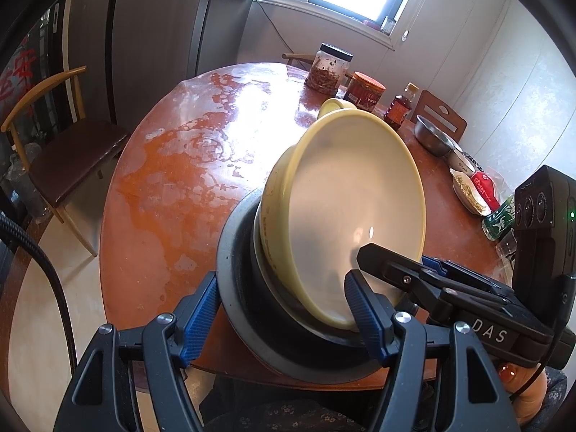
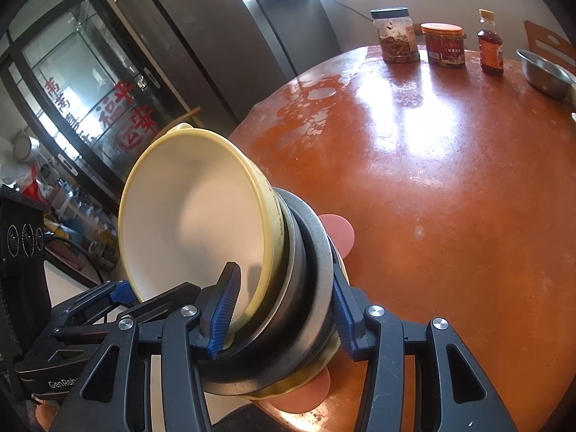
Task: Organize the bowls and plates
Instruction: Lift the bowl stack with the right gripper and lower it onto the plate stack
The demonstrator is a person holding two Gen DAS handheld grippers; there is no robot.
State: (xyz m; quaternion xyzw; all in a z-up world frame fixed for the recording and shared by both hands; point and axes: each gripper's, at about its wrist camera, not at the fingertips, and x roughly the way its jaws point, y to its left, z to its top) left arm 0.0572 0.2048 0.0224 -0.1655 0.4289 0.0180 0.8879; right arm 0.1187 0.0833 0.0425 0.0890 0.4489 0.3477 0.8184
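A stack of dishes is held between both grippers above the near edge of the round orange table (image 1: 172,194). On top is a yellow bowl (image 1: 345,216) with a white inside, tilted; it also shows in the right wrist view (image 2: 194,223). Under it sit a dark grey plate (image 1: 237,288) (image 2: 316,273) and, lower, a yellow dish with a pink plate (image 2: 338,230). My left gripper (image 1: 284,309) is shut on the stack's rim. My right gripper (image 2: 284,316) is shut on the stack from the other side.
At the table's far side stand a clear jar (image 1: 329,68), a red-lidded jar (image 1: 365,91), a sauce bottle (image 1: 399,108) and a steel bowl (image 1: 433,138). Small dishes and packets (image 1: 475,194) lie at the right edge. A chair (image 1: 68,151) stands left.
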